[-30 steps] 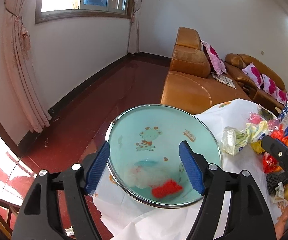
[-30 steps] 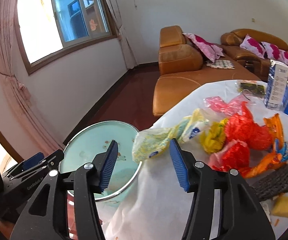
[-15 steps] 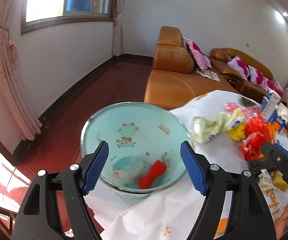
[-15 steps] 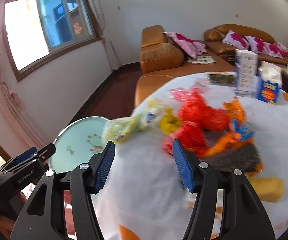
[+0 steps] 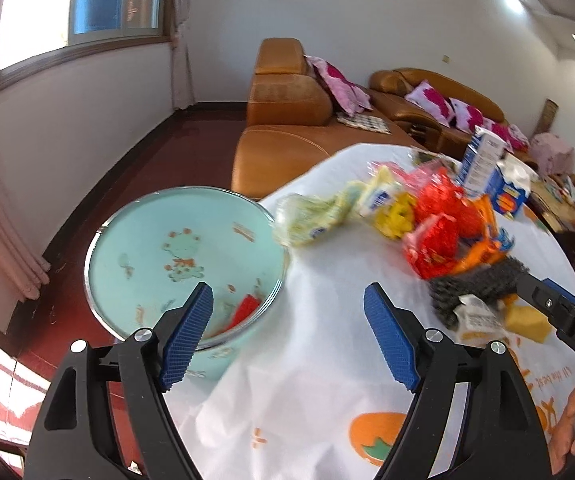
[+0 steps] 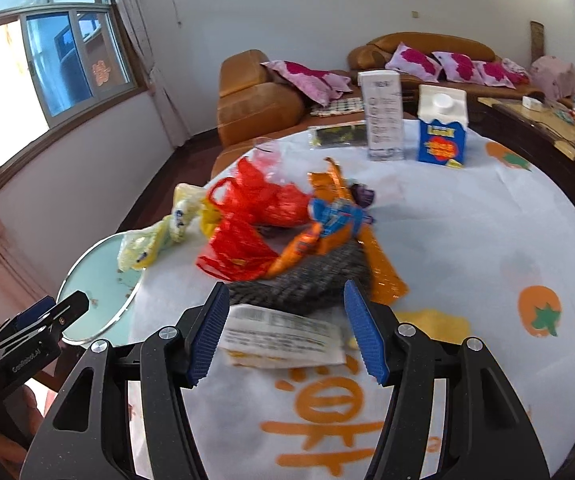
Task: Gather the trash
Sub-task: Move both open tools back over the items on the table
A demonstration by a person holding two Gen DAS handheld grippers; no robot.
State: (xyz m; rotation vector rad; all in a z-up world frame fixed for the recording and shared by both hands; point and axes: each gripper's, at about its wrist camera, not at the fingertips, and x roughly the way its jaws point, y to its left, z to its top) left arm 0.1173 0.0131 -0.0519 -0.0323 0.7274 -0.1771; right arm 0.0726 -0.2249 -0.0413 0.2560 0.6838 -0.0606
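Nearest in the left wrist view, the left claw (image 5: 287,336) hangs with its blue pads wide apart and nothing between them; its jaws have just been opening. Beneath it lies the white cloth of the tabletop (image 5: 319,360), printed with orange fruit. Just to the left, at the tabletop's edge, stands a pale green basin (image 5: 183,256) with a cartoon print and a metal rim; a red scrap (image 5: 243,310) lies in its bottom.

In the right wrist view, the right claw (image 6: 285,330) is open too, pads clear of everything. Seen between its pads, flat on the cloth, is a white printed paper wrapper (image 6: 283,336). A yellow sponge-like piece (image 6: 435,320) lies just to its right.

Right behind the wrapper is a dark grey mesh scrubber (image 6: 307,284), and touching it the heap of trash: orange snack wrappers (image 6: 327,224), crumpled red plastic bags (image 6: 255,216), and pale yellow bags (image 6: 155,240) that trail left to the basin's rim.

Farther back, well apart from the heap, a tall white carton (image 6: 383,116) and a blue-and-white carton with a screw cap (image 6: 441,128) stand upright side by side, with a dark flat packet (image 6: 335,136) to their left.

Beyond the tabletop are tan leather sofas (image 6: 255,104) with pink cushions (image 6: 307,76), and a window (image 6: 47,64) at far left.
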